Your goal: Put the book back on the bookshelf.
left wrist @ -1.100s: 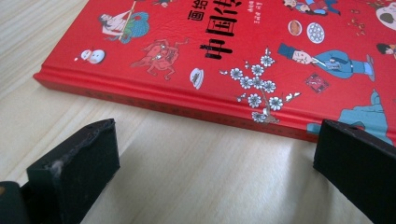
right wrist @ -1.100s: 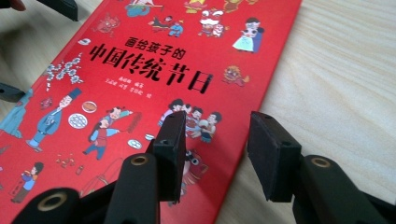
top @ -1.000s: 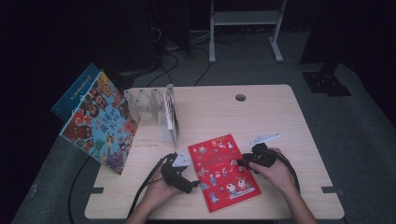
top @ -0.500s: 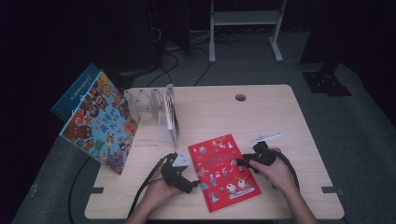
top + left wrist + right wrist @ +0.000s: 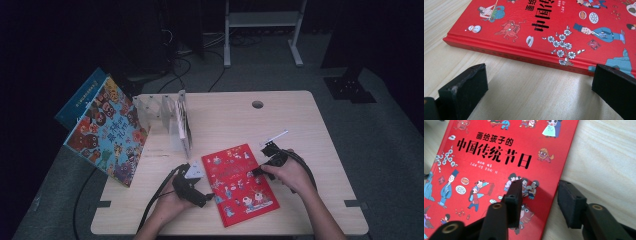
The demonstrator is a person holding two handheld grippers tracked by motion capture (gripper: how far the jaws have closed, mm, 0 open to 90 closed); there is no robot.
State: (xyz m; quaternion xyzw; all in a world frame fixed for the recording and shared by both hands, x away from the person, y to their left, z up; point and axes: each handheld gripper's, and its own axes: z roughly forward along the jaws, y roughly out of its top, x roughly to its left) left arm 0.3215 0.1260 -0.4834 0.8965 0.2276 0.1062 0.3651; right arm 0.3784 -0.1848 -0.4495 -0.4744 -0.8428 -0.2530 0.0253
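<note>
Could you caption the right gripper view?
Open black right gripper straddling the edge of a flat red picture book on a wooden table.

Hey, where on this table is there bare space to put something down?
The far right of the table is bare, from the cable hole to the right edge. The front-left corner below the leaning picture book is also free. It is crowded around the red book, flanked by both grippers, and by the clear book stand.

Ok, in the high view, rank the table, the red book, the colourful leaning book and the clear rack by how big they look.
1. Table
2. Colourful leaning book, though it stands tilted, so this is unsure
3. Red book, nearly the same
4. Clear rack
</note>
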